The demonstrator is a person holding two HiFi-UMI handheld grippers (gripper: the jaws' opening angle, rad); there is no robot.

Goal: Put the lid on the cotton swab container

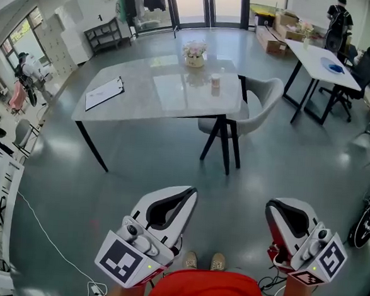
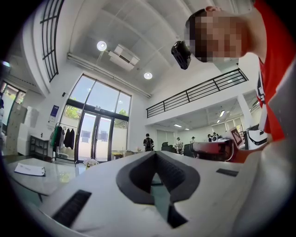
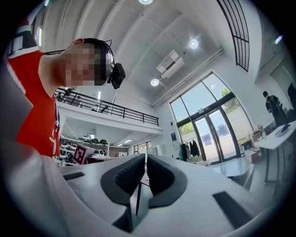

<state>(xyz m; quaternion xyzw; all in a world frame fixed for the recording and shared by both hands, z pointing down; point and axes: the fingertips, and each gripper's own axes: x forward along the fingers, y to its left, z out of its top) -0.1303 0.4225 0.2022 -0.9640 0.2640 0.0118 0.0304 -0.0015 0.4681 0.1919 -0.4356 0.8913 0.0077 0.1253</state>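
A small pale cylindrical container point(image 1: 215, 82) stands on the grey marble table point(image 1: 144, 94), far ahead of me; I cannot make out a separate lid. My left gripper point(image 1: 193, 191) and right gripper point(image 1: 269, 207) hang low over the floor in front of my body, well short of the table. In the left gripper view the left gripper point(image 2: 155, 154) has its tips together with nothing between them. In the right gripper view the right gripper point(image 3: 144, 156) shows only a thin slit and holds nothing.
A clipboard point(image 1: 104, 93) and a flower pot point(image 1: 195, 52) also sit on the table. A grey chair point(image 1: 254, 111) is tucked at its right side. Farther right are a white table point(image 1: 320, 62), office chairs and a person point(image 1: 338, 22). A cable point(image 1: 46, 232) trails across the floor.
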